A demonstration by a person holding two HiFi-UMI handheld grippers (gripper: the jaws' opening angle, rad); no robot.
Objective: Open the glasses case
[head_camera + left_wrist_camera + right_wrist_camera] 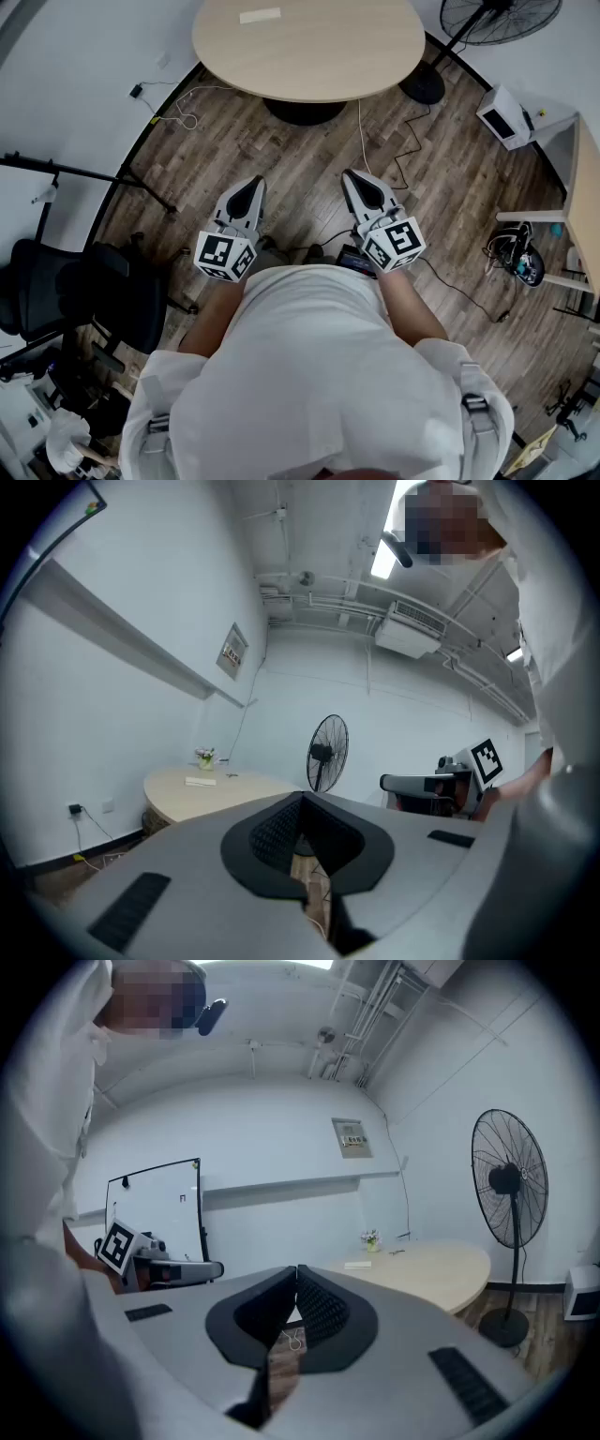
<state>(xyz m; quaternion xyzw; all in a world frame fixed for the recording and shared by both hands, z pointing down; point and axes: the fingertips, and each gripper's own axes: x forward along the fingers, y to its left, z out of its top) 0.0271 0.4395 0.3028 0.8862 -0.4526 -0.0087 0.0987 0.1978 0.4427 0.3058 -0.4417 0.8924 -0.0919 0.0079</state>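
Observation:
A flat pale glasses case [260,15] lies closed at the far side of the round beige table [319,56]. It shows small in the left gripper view [200,781] and in the right gripper view [357,1264]. Both grippers hang in the air over the wooden floor, well short of the table and close to the person's body. My left gripper [251,182] is shut with nothing between its jaws, whose tips meet [302,797]. My right gripper [352,175] is likewise shut and empty [296,1269].
A black standing fan [500,17] stands right of the table, with a white box [506,116] on the floor near it. A black office chair [75,291] is at the left, a wooden desk [586,187] at the right. Cables [375,150] trail across the floor. A small flower pot [372,1238] sits on the table.

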